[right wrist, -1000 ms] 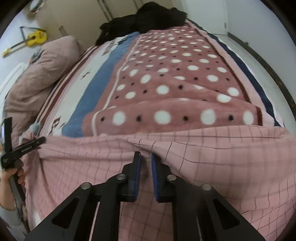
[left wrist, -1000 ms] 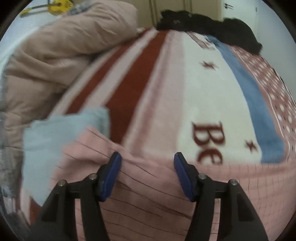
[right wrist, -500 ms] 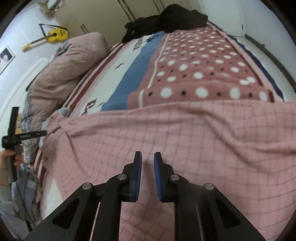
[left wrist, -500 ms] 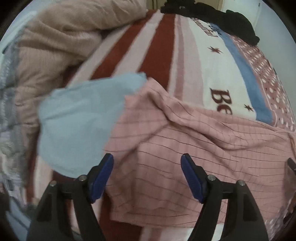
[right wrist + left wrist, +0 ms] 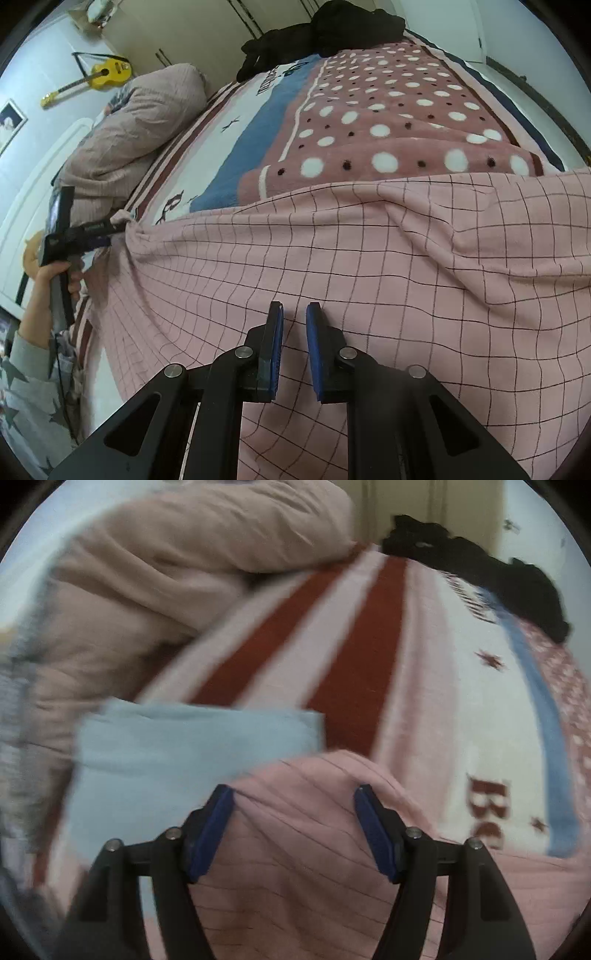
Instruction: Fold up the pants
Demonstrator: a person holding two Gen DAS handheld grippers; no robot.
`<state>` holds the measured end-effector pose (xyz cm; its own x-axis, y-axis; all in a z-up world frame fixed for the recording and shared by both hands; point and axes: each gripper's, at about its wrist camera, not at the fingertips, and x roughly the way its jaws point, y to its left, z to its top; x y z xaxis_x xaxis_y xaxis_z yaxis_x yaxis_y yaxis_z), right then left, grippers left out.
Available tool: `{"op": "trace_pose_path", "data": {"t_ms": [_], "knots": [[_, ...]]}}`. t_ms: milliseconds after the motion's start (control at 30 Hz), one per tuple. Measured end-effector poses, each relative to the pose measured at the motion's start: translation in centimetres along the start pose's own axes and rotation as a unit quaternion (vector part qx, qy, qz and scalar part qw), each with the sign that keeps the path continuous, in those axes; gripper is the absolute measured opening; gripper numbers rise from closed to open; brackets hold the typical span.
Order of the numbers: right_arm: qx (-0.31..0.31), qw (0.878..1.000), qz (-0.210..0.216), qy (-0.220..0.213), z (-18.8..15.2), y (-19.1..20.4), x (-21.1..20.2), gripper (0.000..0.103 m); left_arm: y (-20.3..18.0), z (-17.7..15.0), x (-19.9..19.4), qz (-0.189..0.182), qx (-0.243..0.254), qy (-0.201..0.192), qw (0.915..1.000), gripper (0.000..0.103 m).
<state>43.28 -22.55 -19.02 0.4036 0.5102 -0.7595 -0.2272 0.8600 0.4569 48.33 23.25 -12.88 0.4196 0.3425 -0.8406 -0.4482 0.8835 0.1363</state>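
Note:
Pink checked pants [image 5: 369, 277] lie spread across the near part of the bed. My right gripper [image 5: 294, 308] hovers over their middle. Its blue pads stand only a narrow slit apart and nothing is pinched between them. At the pants' left end the cloth gathers into a bunch, and my left gripper [image 5: 114, 227], held by a hand [image 5: 51, 273], meets that bunch. In the blurred left wrist view the left gripper [image 5: 291, 792] has its jaws wide, with a mound of the pants [image 5: 314, 830] rising between them. I cannot see the pads squeezing the cloth.
A light blue cloth [image 5: 166, 757] lies left of the pants' end. A bulky beige quilt [image 5: 140, 122] fills the left side of the bed. Black clothes [image 5: 332, 29] are heaped at the far end of the dotted and striped blanket [image 5: 388, 122]. A yellow guitar [image 5: 99, 74] hangs on the wall.
My right gripper let go of the pants' far edge and drew back over their middle. My left gripper widened and swung onto the bunched left end.

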Motion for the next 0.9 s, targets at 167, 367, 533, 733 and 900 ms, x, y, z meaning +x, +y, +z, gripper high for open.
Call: {"op": "trace_pose_path", "data": {"t_ms": [167,367,533,733,900], "knots": [[-0.001,1.0,0.007,-0.005,-0.5,-0.1,-0.9,0.01,1.1,-1.6,-2.4,-0.009,0.05,0.038,0.998,0.076],[0.004,1.0,0.027,-0.006,-1.7,0.1,-1.4,0.01,4.1,-6.2,-5.9,-0.095,0.026,0.086,0.9914,0.08],[0.014,0.998,0.061,-0.009,-2.8,0.5,-1.8,0.01,4.1,-9.6,-5.7,-0.158,-0.018,0.119,0.9801,0.08],[0.01,0.997,0.08,-0.011,-4.0,0.8,-1.5,0.01,4.0,-11.4,-4.2,-0.202,-0.063,0.128,0.9688,0.079],[0.008,0.996,0.086,-0.012,-4.1,0.8,-1.4,0.01,4.4,-10.9,-2.3,-0.185,-0.098,0.113,0.9713,0.061]]}}
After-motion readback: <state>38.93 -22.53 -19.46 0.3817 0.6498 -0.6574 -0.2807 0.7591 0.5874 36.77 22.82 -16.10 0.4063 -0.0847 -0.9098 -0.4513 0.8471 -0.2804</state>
